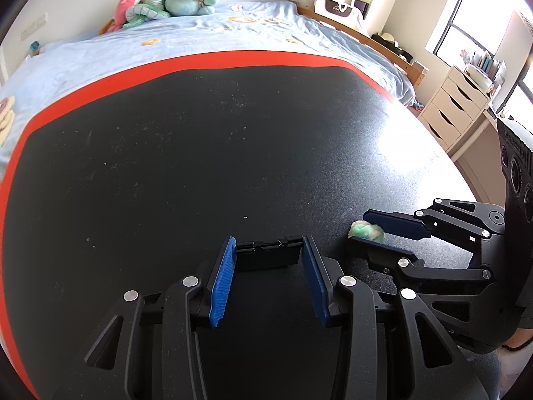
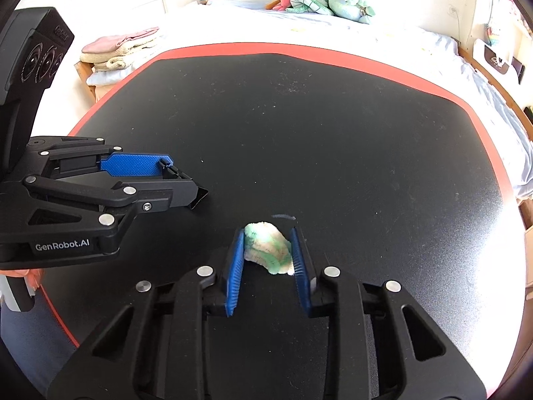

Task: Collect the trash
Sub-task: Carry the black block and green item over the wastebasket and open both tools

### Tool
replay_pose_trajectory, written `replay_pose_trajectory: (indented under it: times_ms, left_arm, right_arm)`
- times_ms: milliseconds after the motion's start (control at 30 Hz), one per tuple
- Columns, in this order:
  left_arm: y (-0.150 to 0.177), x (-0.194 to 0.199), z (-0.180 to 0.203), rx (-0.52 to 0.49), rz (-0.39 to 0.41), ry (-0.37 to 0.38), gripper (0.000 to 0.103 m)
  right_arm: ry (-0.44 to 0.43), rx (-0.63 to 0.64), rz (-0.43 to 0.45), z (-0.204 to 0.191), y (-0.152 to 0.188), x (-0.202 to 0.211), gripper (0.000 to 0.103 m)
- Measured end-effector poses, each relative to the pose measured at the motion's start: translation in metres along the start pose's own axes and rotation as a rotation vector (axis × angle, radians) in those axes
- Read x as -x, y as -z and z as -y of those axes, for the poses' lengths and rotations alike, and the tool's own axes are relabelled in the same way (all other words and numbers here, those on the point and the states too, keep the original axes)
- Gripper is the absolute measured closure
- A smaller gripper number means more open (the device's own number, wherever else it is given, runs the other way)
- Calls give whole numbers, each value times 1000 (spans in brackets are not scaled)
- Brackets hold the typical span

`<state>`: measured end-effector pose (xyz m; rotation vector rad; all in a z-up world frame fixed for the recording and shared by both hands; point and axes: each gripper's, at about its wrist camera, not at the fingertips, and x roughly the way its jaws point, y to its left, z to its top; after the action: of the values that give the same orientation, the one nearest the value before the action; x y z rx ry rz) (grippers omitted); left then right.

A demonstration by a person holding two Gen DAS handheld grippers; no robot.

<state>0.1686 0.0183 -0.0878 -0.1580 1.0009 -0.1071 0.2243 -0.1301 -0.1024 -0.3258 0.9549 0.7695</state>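
A crumpled green-and-white paper scrap [image 2: 268, 248] is clamped between the blue pads of my right gripper [image 2: 266, 238], just above the black table top [image 2: 299, 126]. It also shows in the left wrist view [image 1: 366, 230], between the right gripper's fingers [image 1: 393, 225]. My left gripper [image 1: 269, 245] is shut on a small black box-like object [image 1: 268, 255] that spans the gap between its pads. In the right wrist view the left gripper [image 2: 180, 183] sits to the left of the scrap, with the black object's end [image 2: 199, 197] showing at its tips.
The black table has a red border [image 1: 100, 80]. A bed with a light blue sheet [image 1: 200, 36] and plush toys [image 1: 166, 1] lies beyond it. A white drawer unit [image 1: 456, 106] stands at the right. Folded towels [image 2: 116, 51] lie at the far left.
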Motion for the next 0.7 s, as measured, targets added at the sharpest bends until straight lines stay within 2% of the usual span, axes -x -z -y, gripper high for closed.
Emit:
replay_pose_trajectory:
  times_ms: [333, 700]
  left_arm:
    - [16, 30, 18, -59, 4, 39, 63]
    - [58, 93, 58, -155, 31, 85, 63]
  right_arm:
    - [4, -30, 40, -12, 8, 47, 76]
    - [7, -56, 80, -43, 51, 130, 76]
